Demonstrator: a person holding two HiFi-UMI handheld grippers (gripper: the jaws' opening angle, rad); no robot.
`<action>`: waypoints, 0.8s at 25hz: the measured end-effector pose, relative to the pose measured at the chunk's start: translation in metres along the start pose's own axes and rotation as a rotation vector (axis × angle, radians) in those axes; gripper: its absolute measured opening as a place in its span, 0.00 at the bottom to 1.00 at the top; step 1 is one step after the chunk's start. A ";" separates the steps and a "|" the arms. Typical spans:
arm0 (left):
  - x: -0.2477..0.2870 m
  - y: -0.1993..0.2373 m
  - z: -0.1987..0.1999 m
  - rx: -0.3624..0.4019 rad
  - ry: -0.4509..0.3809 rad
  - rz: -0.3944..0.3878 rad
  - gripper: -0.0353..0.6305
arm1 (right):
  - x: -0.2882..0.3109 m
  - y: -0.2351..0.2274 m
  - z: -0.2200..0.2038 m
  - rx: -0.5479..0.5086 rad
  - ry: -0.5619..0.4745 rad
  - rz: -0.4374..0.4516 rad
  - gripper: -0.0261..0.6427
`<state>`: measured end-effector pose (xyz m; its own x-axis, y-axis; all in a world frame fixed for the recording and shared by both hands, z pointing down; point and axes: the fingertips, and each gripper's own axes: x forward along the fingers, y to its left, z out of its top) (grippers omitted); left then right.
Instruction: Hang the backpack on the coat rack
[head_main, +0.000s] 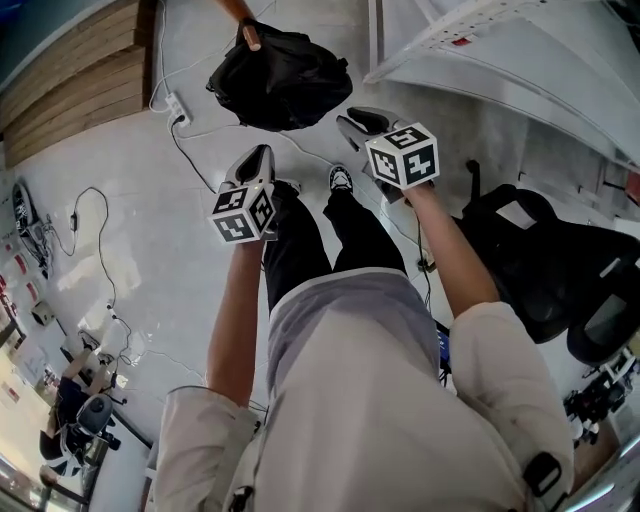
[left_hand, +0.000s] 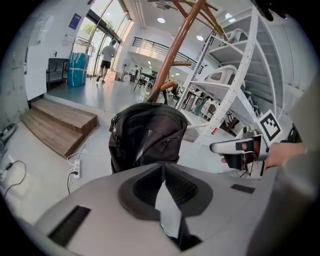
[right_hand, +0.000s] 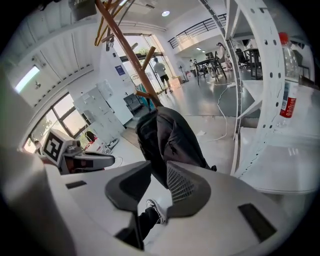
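Backpack (head_main: 280, 75) hangs on the coat rack (left_hand: 175, 50), upper centre; left gripper (head_main: 260, 153) clenched empty, right gripper (head_main: 354, 121) parted, empty, so best pull clear without snagging it.

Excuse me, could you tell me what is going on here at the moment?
A person stands holding a gripper in each hand, facing a black backpack that appears to hang on the wooden coat rack. Neither gripper holds it: the left gripper is shut on nothing, and the right gripper is open with nothing between its jaws. Both are apart from the bag.
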<state>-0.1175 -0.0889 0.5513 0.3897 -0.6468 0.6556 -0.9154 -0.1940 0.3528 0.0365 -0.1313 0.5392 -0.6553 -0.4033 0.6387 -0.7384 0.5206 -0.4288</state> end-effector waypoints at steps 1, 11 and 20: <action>-0.004 -0.003 0.000 0.001 -0.004 -0.005 0.09 | -0.006 0.005 0.001 -0.012 0.001 0.005 0.19; -0.048 -0.036 0.002 -0.021 -0.054 -0.042 0.09 | -0.058 0.043 0.005 -0.050 -0.002 0.055 0.14; -0.078 -0.052 0.006 -0.048 -0.090 -0.053 0.09 | -0.090 0.067 0.009 -0.091 -0.010 0.071 0.14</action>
<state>-0.1005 -0.0329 0.4780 0.4251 -0.7007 0.5730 -0.8869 -0.1957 0.4186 0.0442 -0.0671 0.4472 -0.7073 -0.3703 0.6022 -0.6729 0.6138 -0.4129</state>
